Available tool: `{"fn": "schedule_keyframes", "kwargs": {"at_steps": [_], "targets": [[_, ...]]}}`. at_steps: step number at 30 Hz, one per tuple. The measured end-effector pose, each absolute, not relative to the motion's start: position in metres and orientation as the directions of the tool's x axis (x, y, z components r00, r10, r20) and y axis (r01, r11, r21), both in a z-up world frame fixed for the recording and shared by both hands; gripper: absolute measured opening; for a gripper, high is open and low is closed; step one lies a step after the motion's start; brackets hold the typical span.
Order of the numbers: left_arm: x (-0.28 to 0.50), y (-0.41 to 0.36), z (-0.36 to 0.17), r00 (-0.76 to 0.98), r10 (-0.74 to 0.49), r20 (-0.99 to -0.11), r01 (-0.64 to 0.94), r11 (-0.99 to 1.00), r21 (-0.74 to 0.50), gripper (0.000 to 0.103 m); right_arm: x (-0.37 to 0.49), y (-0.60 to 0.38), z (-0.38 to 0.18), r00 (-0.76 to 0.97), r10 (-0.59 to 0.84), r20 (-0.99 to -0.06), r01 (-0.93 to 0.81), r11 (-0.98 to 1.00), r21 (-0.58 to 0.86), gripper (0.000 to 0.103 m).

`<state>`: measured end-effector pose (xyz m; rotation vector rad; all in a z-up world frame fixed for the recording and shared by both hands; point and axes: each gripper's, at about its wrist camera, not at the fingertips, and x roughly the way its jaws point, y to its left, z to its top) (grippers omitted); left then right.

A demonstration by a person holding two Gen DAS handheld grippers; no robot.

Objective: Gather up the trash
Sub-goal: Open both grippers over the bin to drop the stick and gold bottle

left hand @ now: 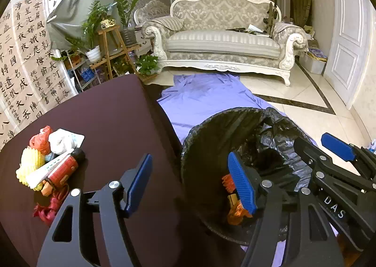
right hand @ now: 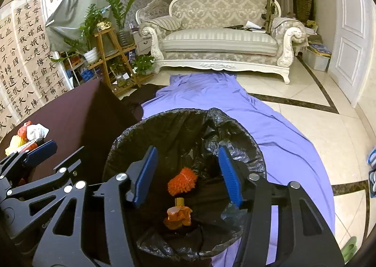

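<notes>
Over the mouth of the bin (right hand: 131, 135), lined with a black bag and standing on a violet sheet (right hand: 270, 126) spread across the floor, both pairs of tongs hang side by side, angled downward. The right tongs (right hand: 186, 174) stand apart with nothing between their blue pads; directly below them, on the bottom of the liner, lie a spiky orange piece (right hand: 182, 181) and a crumpled orange wrapper (right hand: 177, 216) with a small yellow item just above it. The left tongs (left hand: 191, 183) are likewise apart and empty, one pad over the dark tabletop (left hand: 112, 111) and the other over the bin's rim.

Status of the task, as judged from this arrangement: a first share of the trash is already inside the bin, and neither tool is carrying anything. The larger share is still to be collected. On the tabletop, well to the left of the bin, a heap of trash (left hand: 50, 161) waits in one cluster: a red cylindrical container (left hand: 64, 169), a yellow mesh sleeve (left hand: 29, 166), a white crumpled piece (left hand: 61, 141), an orange-red net (left hand: 41, 141) and a dark red tangle (left hand: 50, 208) at the near edge. How many separate items the heap holds cannot be told, since they overlap.

Remaining work, by estimate: several more trips between heap and bin.
</notes>
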<state>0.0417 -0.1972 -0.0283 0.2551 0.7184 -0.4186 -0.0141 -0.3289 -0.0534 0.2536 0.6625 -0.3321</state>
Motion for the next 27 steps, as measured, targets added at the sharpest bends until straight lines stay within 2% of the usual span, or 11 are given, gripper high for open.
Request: {"fn": "schedule_keyframes", "kwargs": {"at_steps": [11, 27], "targets": [[0.027, -0.149, -0.022, 0.71, -0.235, -0.664, 0.384, 0.919, 0.085, 0.066, -0.015, -0.297, -0.051, 0.743, -0.167, -0.648, 0.324, 0.937, 0.13, 0.057], [0.02, -0.057, -0.024, 0.752, -0.108, -0.65, 0.223, 0.97, 0.096, 0.066, 0.004, -0.202, -0.043, 0.755, -0.031, -0.655, 0.133, 0.985, 0.107, 0.057]]}}
